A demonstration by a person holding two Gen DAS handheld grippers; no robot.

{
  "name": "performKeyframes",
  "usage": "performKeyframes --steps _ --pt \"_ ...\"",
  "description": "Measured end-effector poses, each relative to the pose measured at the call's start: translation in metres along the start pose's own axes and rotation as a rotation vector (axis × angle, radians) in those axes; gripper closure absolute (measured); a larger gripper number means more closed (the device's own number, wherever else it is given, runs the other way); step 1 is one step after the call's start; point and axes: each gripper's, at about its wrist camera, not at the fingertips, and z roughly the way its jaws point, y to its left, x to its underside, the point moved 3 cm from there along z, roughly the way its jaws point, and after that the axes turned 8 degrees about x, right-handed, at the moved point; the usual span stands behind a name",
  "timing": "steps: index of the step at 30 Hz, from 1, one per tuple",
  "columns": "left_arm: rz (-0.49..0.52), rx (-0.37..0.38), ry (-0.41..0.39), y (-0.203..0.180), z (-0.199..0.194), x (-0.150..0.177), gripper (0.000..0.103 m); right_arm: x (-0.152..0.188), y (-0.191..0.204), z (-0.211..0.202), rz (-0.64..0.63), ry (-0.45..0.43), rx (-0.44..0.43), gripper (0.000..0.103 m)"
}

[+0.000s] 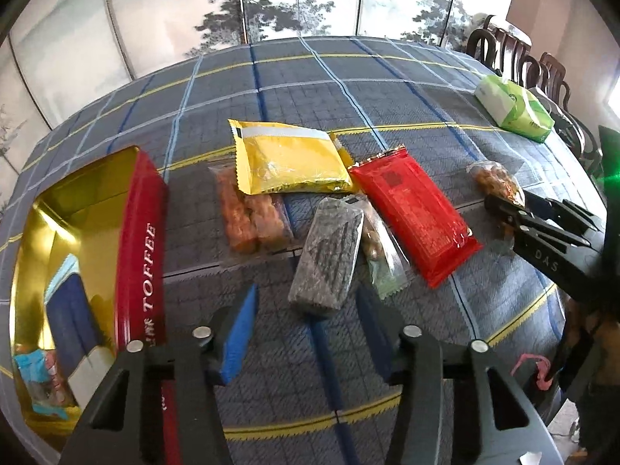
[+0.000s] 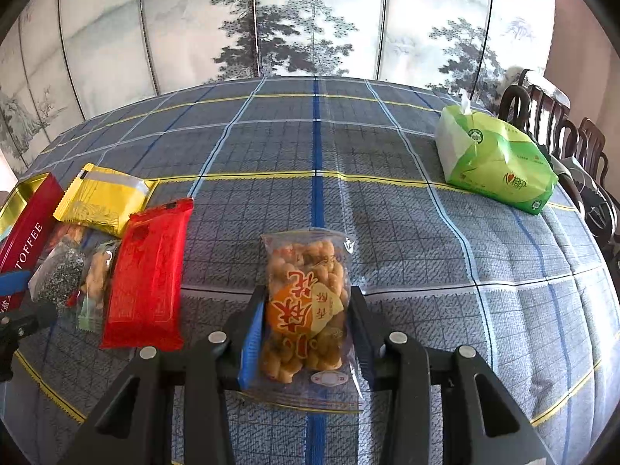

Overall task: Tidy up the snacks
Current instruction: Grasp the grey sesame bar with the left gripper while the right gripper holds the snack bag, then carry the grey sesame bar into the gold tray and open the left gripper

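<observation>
Since the red toffee tin [image 1: 143,248] sits open at my left to receive the loose packets, I close my right gripper [image 2: 306,333] on the clear bag of fried twists [image 2: 306,310], flat on the cloth, while my left gripper [image 1: 306,333] hangs spread wide, empty, before the grey packet [image 1: 329,255].

Table ahead of both grippers, covered by a grey-blue plaid tablecloth [image 2: 387,201] with blue, white and yellow lines. Beyond its far edge stands a folding screen [image 2: 310,19] painted with misty pines and hills, panels split by thin dark seams. Far right of the grippers: dark carved wooden chairs [image 2: 558,131] pushed to the table edge, plain pinkish wall [image 2: 581,38] behind. Bright daylight, glare at the far right edge in the left wrist view.
</observation>
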Motion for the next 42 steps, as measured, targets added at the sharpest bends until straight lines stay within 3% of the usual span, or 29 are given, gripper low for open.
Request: performKeyframes --steps 4,9,13,42 --pt "-0.003 0.015 -0.002 0.001 0.003 -0.003 0.064 0.000 0.000 0.000 0.000 0.000 0.000 0.061" --pt "0.005 0.024 0.010 -0.001 0.008 -0.004 0.065 0.000 0.000 0.000 0.000 0.000 0.000 0.061" --pt "0.001 0.040 0.020 -0.003 0.012 -0.006 0.075 0.000 0.000 0.000 0.000 0.000 0.000 0.061" --pt "-0.052 0.056 -0.012 0.003 -0.019 0.009 0.079 0.000 0.001 0.000 -0.003 0.000 0.003 0.061"
